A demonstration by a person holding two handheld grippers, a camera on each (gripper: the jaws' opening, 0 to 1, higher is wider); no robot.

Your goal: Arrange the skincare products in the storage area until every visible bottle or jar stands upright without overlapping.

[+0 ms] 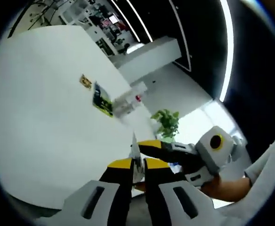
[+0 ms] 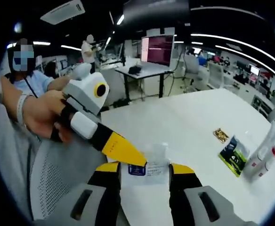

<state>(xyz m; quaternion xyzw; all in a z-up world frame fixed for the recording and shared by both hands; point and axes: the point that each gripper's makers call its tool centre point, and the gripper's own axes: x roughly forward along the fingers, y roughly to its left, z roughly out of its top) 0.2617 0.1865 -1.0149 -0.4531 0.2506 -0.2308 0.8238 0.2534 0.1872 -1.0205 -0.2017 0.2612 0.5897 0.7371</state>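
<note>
Where sachet (image 2: 232, 155) lies, tubes (image 2: 264, 155) beside

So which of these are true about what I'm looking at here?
1. A clear container with a blue label sits between the jaws of the right gripper. True.
2. The table is dark wood. False: it is white.
3. A green and black sachet lies on the table near a small gold packet. True.
4. A robot arm carries the left gripper. False: a person's hand holds it.
</note>
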